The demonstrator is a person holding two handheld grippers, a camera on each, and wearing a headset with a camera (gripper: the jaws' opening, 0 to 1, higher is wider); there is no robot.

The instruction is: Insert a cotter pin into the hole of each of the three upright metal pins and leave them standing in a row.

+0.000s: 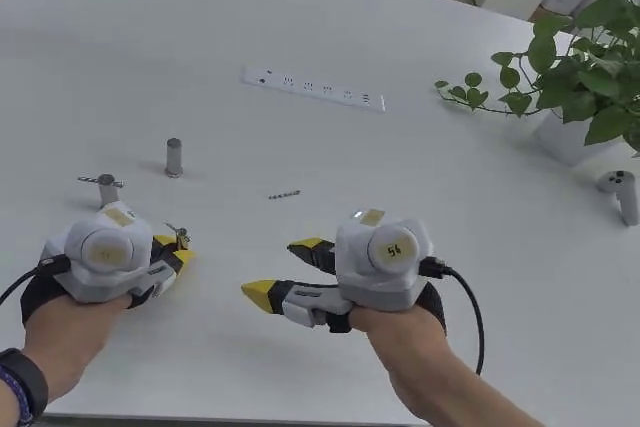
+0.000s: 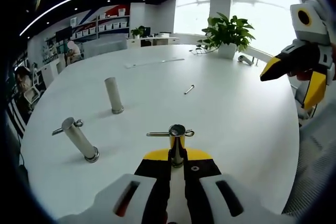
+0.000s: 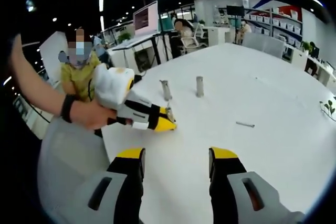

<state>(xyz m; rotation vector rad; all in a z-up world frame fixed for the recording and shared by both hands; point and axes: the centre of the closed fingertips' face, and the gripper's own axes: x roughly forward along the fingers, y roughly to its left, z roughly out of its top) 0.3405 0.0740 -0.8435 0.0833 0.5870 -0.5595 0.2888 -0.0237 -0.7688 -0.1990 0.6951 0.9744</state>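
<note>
- The left gripper [image 1: 176,253] sits at the near left of the bench [image 1: 450,177]. Its jaws are clamped on the held metal pin [image 2: 177,145], which stands upright between the yellow tips.
- A cotter pin [image 2: 169,134] runs crosswise through the hole near the top of that pin.
- At about 10 o'clock from the left gripper stands the second metal pin [image 1: 108,189], upright on the bench, with its own cotter pin [image 1: 96,180] through it.
- At about 12 o'clock from the left gripper, further out, stands the bare metal pin [image 1: 174,157], upright and apart from the other two.
- The loose cotter pin [image 1: 284,194] lies flat on the bench at about 2 o'clock from the left gripper, touching nothing.
- The right gripper [image 1: 286,269] is held at the near middle with its jaws apart, holding nothing; the tips point toward 9 o'clock.
- A power strip [image 1: 313,87] lies across the far middle of the bench.
- At the far right a white pot [image 1: 570,137] holds a leafy green plant [image 1: 585,62]. A grey handset [image 1: 624,192] lies just nearer than the pot.
</note>
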